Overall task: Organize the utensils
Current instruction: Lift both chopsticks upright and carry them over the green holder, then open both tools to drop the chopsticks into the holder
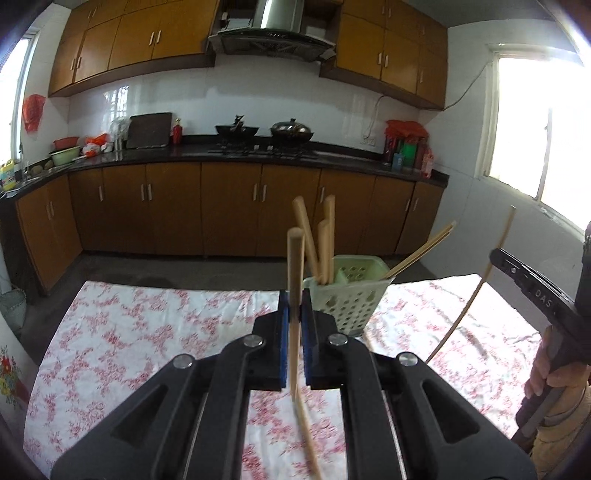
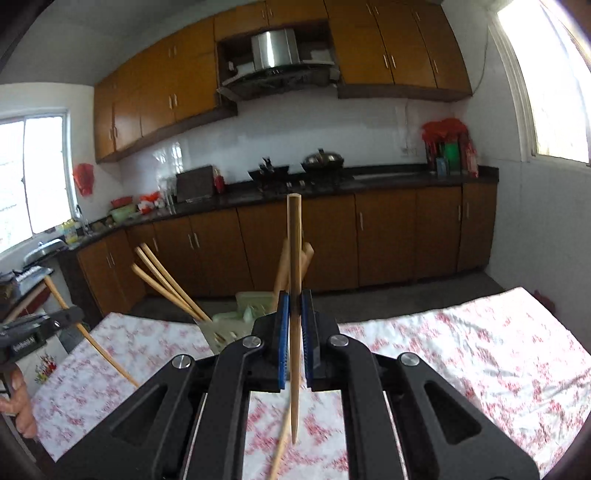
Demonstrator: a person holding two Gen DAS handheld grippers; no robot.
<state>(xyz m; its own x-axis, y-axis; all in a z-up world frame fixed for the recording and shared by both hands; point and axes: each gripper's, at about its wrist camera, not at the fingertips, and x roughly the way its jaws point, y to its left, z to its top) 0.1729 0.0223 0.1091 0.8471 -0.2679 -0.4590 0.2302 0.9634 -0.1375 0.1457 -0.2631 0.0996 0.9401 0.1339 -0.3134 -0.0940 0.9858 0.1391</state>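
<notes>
Left gripper [image 1: 294, 306]: black linkage frame, blue-padded jaws clamped on 1 pale wooden chopstick [image 1: 295, 280], held near upright, blunt end up, pointed end blurred below the jaws above the cloth.

Right gripper [image 2: 294, 306]: same build, jaws clamped on 1 second pale wooden chopstick [image 2: 294, 295], upright, its point just above the cloth. A further blurred wooden stick [image 2: 281, 446] shows below it; whether it lies on the cloth cannot be told.

Pale green perforated plastic utensil basket [image 1: 349, 301]: stands on the bench just beyond both sets of jaws. Contents: 3 thick wooden chopsticks standing [image 1: 325, 243] in 1 compartment, thinner sticks leaning [image 1: 423, 251] out to the side.

Bench covering: white cloth with pink floral print [image 1: 122, 332].

Person's hand [image 1: 554, 373]: gripping the right gripper's handle, seen at the left view's edge.

Background: brown kitchen cabinets [image 1: 229, 206], dark counter with 2 woks [image 1: 291, 129], steel range hood [image 1: 273, 33], bright windows.
</notes>
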